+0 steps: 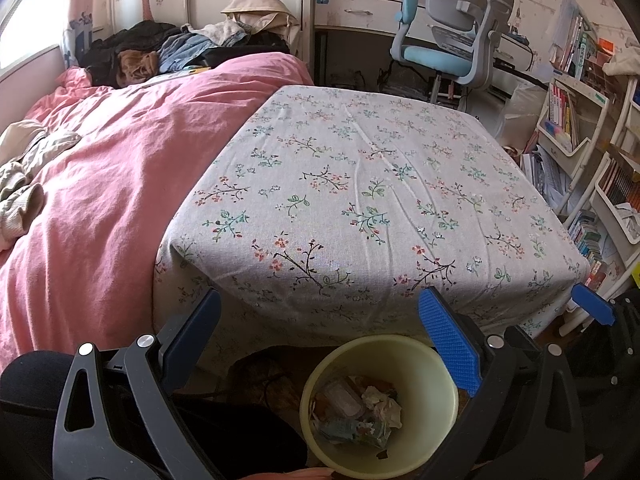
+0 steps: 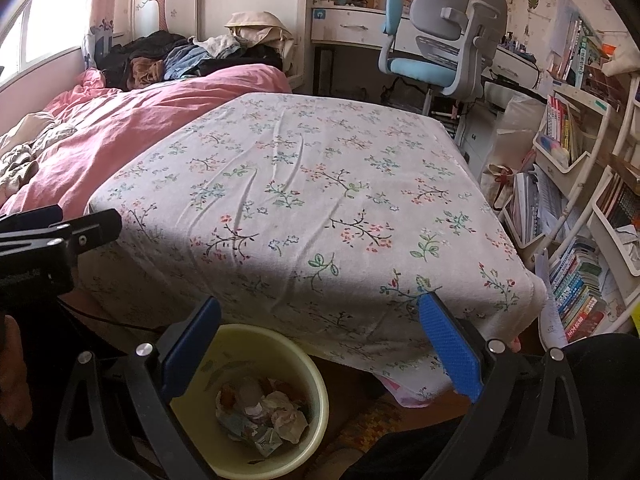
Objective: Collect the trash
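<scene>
Both open grippers, left (image 1: pixel 320 340) and right (image 2: pixel 320 340), hover above the trash-filled bin (image 1: pixel 424 432).

I see daylight pouring in from the window (image 1: pixel 24 20) at upper left, blown out to white glare. The bench (image 1: pixel 360 184) cloth is bright at the far end, while a soft shadow covers its near edge. Fisheye bending curves the shelves (image 2: pixel 580 184), and dark vignetting fills the corners. Focus stays fairly sharp.

A bin (image 1: pixel 380 408) holding crumpled trash (image 1: pixel 360 412) sits before the table (image 1: pixel 360 184), apparently tucked under its near edge.
</scene>
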A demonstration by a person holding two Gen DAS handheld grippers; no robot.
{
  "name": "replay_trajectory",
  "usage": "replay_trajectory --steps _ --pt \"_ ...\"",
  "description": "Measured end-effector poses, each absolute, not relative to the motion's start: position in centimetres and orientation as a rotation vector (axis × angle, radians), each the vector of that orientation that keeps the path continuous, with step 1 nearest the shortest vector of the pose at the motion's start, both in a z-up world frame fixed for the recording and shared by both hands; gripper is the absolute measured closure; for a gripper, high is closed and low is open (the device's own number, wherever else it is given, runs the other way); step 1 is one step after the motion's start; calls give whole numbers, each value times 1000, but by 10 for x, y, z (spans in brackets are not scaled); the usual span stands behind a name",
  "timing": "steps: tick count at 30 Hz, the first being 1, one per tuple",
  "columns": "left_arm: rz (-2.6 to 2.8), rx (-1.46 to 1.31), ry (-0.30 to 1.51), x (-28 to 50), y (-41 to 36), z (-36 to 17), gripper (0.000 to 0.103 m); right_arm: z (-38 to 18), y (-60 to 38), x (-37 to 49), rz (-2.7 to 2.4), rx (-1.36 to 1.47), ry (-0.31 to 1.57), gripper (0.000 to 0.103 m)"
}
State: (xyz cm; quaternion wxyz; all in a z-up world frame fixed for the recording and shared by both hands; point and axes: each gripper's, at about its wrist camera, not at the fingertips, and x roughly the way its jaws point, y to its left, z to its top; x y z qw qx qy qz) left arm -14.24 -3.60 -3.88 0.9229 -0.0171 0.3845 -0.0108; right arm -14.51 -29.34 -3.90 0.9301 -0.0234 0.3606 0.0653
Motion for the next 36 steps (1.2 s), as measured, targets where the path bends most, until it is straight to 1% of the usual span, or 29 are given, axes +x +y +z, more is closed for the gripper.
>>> replay_trajectory --steps 36 --pt "-23 -48 804 -139 -34 -39 7 -42 -293 -144 118 -72 757 8"
